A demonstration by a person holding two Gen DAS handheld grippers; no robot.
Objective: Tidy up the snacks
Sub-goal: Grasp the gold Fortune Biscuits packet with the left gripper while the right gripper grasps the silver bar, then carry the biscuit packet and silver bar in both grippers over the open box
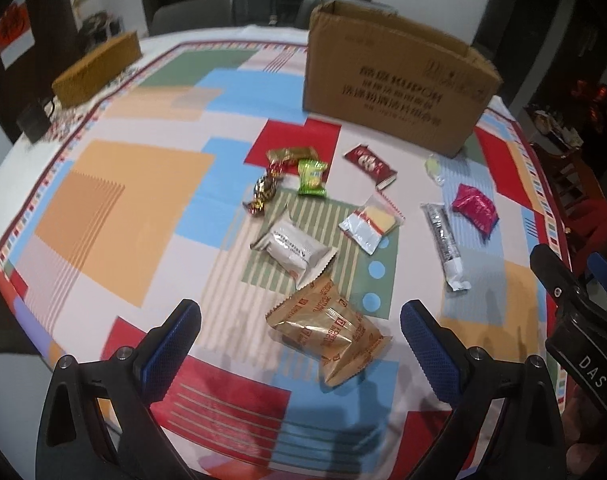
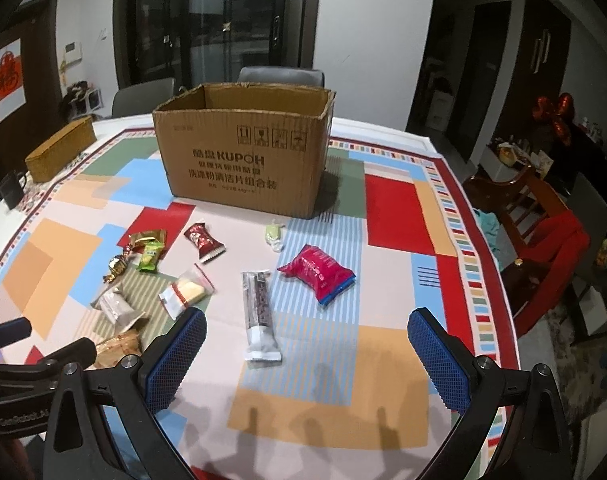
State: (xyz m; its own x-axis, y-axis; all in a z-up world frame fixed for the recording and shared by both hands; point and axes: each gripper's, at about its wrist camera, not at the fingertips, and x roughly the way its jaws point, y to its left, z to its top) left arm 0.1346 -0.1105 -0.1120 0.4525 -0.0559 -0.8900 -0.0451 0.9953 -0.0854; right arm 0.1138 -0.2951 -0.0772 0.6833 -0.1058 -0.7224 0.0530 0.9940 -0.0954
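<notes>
The long silver packet (image 2: pixel 259 316) is laid lengthwise toward the cardboard box (image 2: pixel 243 160); both claws (image 1: pixel 299 344) (image 2: pixel 307 352) are held spread, empty.

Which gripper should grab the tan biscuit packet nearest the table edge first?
Left. The tan biscuit packet lies right between the open left gripper fingers. The right gripper, also open, faces the long grey packet instead, farther from it.

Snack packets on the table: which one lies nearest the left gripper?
The tan biscuit packet, lying just ahead of the open left gripper; every other snack lies farther toward the cardboard box.
</notes>
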